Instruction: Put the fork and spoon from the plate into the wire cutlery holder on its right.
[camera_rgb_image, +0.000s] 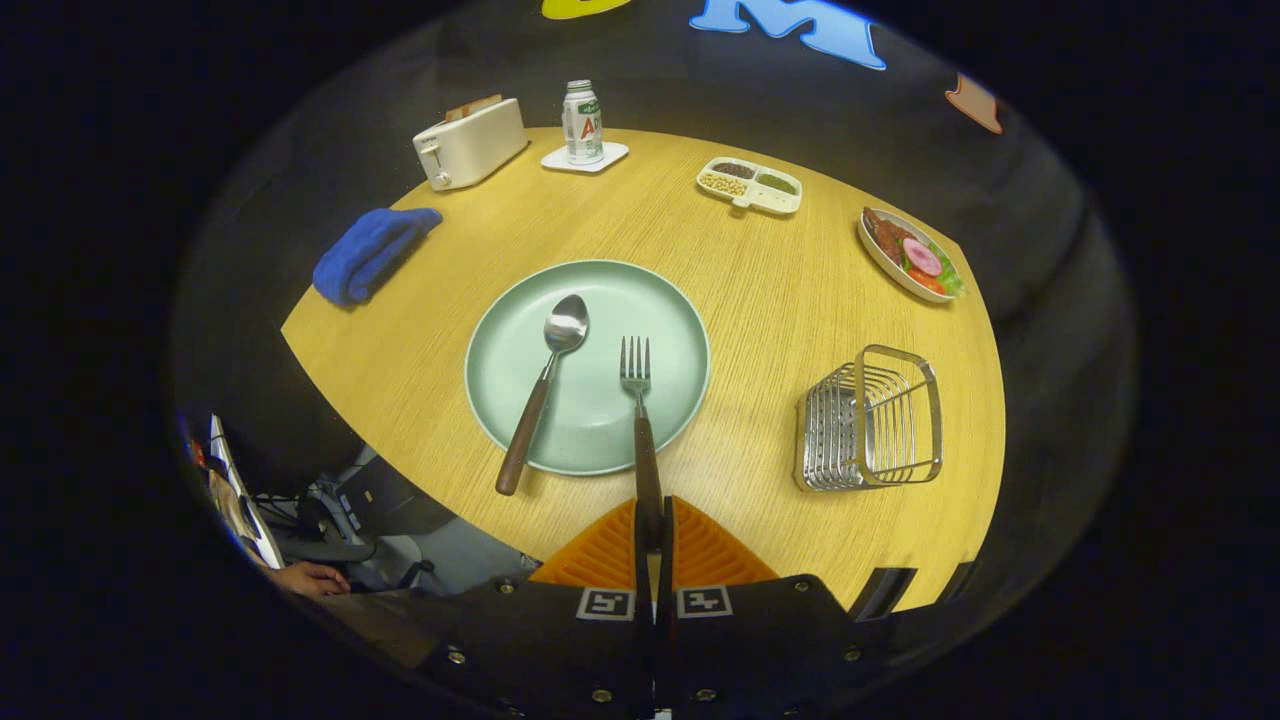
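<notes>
A pale green plate (600, 300) lies in the middle of the round wooden table. On it rests a spoon (548, 375) with a brown handle that sticks out over the plate's near rim. The fork (637, 385) points its tines away from me over the plate, to the right of the spoon. My gripper (652, 528) is shut on the end of the fork's brown handle, with both fingers (600, 560) pressed together around it. The wire cutlery holder (870, 420) stands to the right of the plate, beyond and right of the fingers, with nothing in it.
At the far side stand a white toaster (470, 142), a can on a coaster (583, 125) and a divided snack tray (750, 184). A blue cloth (372, 253) lies at the left and a salad dish (910, 257) at the far right. A hand (312, 578) shows below the table's near-left edge.
</notes>
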